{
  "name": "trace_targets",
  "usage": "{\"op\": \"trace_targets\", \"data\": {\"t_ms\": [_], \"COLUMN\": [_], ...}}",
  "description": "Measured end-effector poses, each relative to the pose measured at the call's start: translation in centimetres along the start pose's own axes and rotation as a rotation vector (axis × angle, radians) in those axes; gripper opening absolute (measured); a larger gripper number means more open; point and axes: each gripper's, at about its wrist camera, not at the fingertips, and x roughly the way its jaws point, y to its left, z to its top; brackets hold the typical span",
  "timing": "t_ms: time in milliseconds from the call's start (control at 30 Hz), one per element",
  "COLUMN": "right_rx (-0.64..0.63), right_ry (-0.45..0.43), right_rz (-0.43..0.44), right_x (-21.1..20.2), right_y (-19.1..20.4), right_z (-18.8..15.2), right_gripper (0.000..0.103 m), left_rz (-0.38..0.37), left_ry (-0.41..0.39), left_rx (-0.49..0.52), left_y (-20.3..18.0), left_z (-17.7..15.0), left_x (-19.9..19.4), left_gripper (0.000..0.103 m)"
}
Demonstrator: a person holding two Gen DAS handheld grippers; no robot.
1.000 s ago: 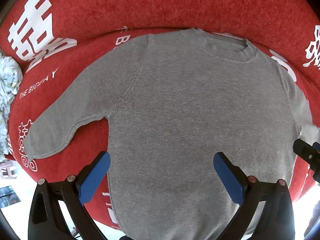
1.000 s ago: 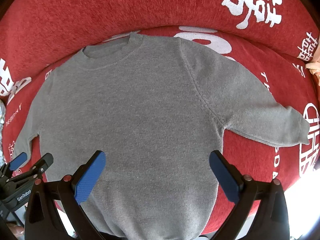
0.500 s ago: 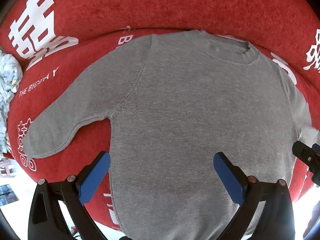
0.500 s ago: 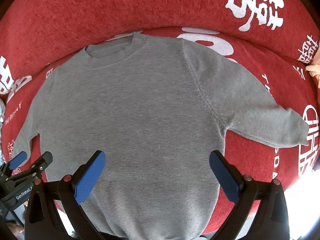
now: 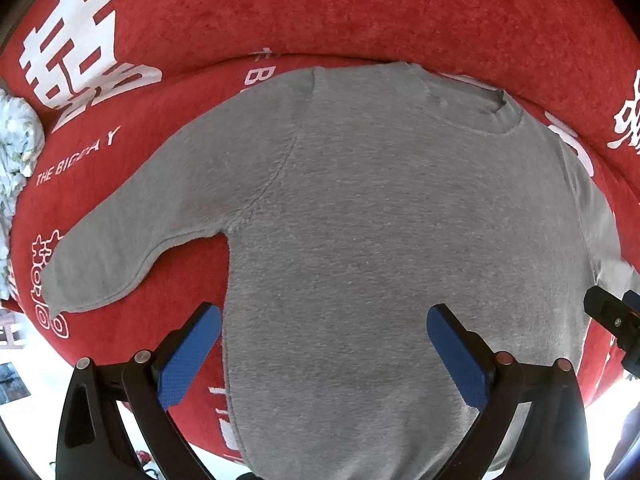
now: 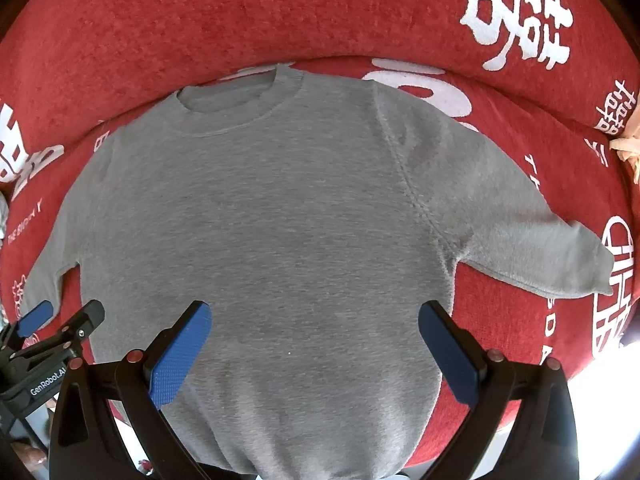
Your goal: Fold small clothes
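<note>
A small grey sweatshirt [image 5: 380, 240] lies flat and face up on a red sofa seat, collar away from me, both sleeves spread out; it also shows in the right wrist view [image 6: 280, 240]. Its hem hangs over the seat's front edge. My left gripper [image 5: 324, 352] is open and empty above the lower left part of the body, near the left sleeve [image 5: 120, 248]. My right gripper [image 6: 316, 348] is open and empty above the lower right part, near the right sleeve [image 6: 540, 252]. Each gripper shows at the edge of the other's view.
The red sofa [image 5: 320, 12] with white printed characters has a backrest behind the collar. A pale floral cloth [image 5: 16, 148] lies at the far left of the seat. A beige item [image 6: 628, 148] sits at the far right. Bright floor lies below the seat's front edge.
Both grippers have drifted slightly; the sweatshirt sits a little lower and to the right in the left view. Both stay open and the garment lies unmoved.
</note>
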Motion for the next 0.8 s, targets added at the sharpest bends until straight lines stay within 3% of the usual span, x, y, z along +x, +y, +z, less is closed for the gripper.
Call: {"op": "trace_targets", "data": {"t_ms": [433, 600, 800], "right_rx": [-0.079, -0.139, -0.211], "right_ry": [-0.014, 0.004, 0.04], "right_rz": [0.03, 0.056, 0.082], "right_x": [0.1, 0.6, 1.8], "right_y": [4.1, 7.3, 11.5], "right_z": [-1.5, -2.3, -3.5], "right_gripper": [0.103, 0.103, 0.103], "left_rz": [-0.047, -0.082, -0.156], "left_ry": [0.011, -0.011, -0.052], "left_rx": [-0.078, -0.177, -0.405], "left_y": [4.0, 9.2, 18.4], "left_z": [-0.8, -1.7, -4.0], "left_x": [0.7, 1.7, 4.0], "left_gripper": [0.103, 0.103, 0.103]}}
